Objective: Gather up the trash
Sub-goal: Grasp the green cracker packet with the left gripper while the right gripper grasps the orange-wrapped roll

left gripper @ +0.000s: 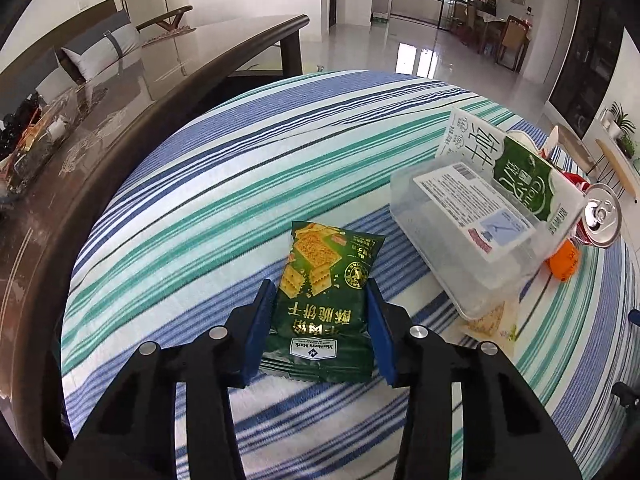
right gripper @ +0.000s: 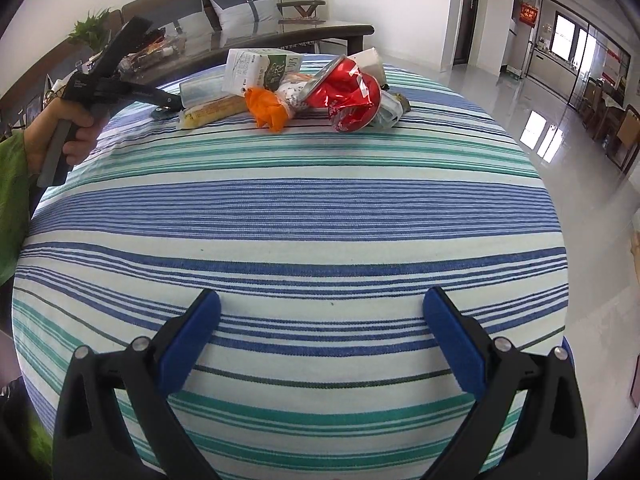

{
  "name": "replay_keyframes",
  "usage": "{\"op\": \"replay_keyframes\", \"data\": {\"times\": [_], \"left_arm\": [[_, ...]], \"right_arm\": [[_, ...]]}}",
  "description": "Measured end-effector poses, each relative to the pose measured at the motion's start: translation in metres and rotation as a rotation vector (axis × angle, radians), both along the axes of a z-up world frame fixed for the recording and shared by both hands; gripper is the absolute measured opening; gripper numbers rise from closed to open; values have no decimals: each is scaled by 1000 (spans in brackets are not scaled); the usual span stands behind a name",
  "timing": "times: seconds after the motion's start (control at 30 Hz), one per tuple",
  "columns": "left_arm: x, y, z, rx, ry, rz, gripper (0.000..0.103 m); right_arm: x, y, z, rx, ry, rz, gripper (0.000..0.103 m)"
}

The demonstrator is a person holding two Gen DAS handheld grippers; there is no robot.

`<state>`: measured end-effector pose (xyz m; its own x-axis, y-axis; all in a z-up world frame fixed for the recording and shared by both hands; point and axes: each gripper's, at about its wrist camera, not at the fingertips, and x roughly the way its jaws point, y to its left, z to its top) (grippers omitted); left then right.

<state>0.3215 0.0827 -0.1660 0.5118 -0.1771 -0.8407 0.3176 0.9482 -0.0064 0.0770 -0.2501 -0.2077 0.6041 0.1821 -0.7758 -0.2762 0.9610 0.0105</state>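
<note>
Gripping or nearly so: in the left wrist view the left gripper (left gripper: 320,322) has its blue pads on both long sides of a green cracker packet (left gripper: 326,304) lying flat on the striped tablecloth (left gripper: 224,184), well in from the edges; jaws partly closed on the packet, contact looks made on both sides. Beside it toward the right edge sits a pile: clear plastic box (left gripper: 460,240), green-white milk carton (left gripper: 516,176), a can (left gripper: 602,220), an orange scrap (left gripper: 564,264). Risk, as a judgement: the packet is soft and puffed, so the pads may squash it and slide off, or it may sag and drop when lifted. Dark glossy table (left gripper: 120,92) along the cloth's left side, tiled floor and kitchen beyond. In the right wrist view the right gripper (right gripper: 320,340) hangs over bare cloth near the close edge, jaws wide apart, nothing between them. Trash pile at the far edge: carton (right gripper: 256,70), crushed red can (right gripper: 348,96), orange scrap (right gripper: 266,110). A hand (right gripper: 66,136) holds the other tool at far left. Sofa and cushions behind.
</note>
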Motion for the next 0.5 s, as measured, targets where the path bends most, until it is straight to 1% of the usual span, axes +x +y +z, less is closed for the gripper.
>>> {"op": "replay_keyframes", "data": {"times": [0.17, 0.3, 0.43, 0.5], "left_arm": [[-51, 3, 3, -18, 17, 42, 43], [-101, -2, 4, -44, 28, 50, 43], [-133, -7, 4, -82, 23, 70, 43], [-143, -11, 4, -93, 14, 77, 43]], "right_arm": [[1, 0, 0, -1, 2, -4, 98], [6, 6, 2, -1, 40, -52, 98], [31, 30, 8, 99, 77, -14, 98], [50, 46, 13, 136, 73, -6, 98]]}}
